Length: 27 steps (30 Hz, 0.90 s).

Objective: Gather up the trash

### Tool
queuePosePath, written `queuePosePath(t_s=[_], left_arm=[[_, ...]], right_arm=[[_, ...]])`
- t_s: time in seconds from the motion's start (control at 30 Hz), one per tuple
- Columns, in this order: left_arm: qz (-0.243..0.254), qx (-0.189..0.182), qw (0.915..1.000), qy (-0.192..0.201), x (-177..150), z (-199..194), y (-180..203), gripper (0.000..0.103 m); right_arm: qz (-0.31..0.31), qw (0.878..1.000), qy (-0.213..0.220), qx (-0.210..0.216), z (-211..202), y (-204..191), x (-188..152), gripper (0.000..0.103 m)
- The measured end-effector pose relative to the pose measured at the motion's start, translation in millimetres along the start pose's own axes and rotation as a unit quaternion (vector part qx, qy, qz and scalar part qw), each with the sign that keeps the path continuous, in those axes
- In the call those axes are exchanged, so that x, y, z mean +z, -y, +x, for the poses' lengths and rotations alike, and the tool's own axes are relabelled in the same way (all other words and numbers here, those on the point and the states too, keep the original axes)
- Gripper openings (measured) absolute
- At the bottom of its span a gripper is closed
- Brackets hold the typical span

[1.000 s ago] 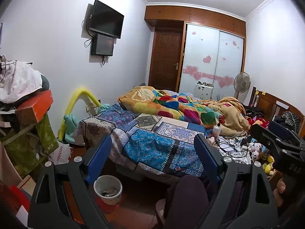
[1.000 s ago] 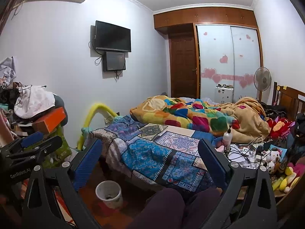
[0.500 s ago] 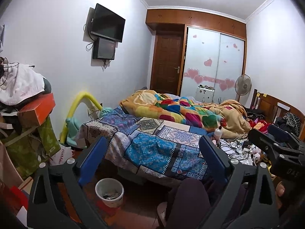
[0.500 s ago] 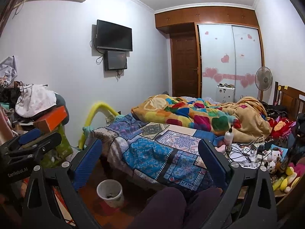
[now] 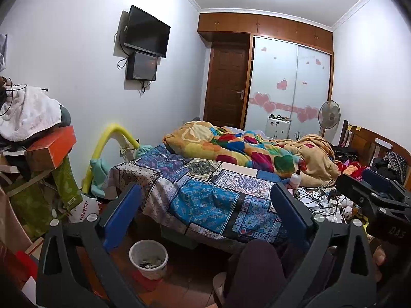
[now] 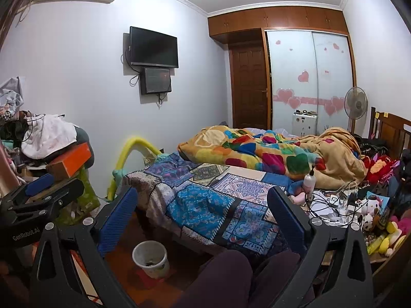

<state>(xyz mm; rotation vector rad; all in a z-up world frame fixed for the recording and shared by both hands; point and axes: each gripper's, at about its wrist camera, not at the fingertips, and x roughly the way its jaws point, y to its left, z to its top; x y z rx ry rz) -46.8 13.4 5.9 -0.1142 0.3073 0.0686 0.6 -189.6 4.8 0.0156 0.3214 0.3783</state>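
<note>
A small white waste bin with scraps inside stands on the red floor at the foot of the bed; it also shows in the right wrist view. My left gripper is open and empty, held above the floor facing the bed. My right gripper is open and empty too, beside it. Each gripper shows at the edge of the other's view. Loose papers and cables lie on the bed's right side near a white pump bottle.
A bed with a patchwork cover and a colourful quilt fills the middle. A cluttered pile with an orange box stands at the left. Plush toys lie at the right. My knees are below.
Both grippers have tilted up slightly, so the bed and bin sit a little lower in view. Both stay open and empty.
</note>
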Motion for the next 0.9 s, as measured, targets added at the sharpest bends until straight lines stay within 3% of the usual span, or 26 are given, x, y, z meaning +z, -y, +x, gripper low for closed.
queuePosePath(t_s=[0.9], left_arm=[[0.025,-0.014,0.9996,0.005,-2.8,0.8,8.2,0.102]], right_arm=[[0.001,1.000,-0.002,0.002,1.1,-1.4,-0.1,0.101]])
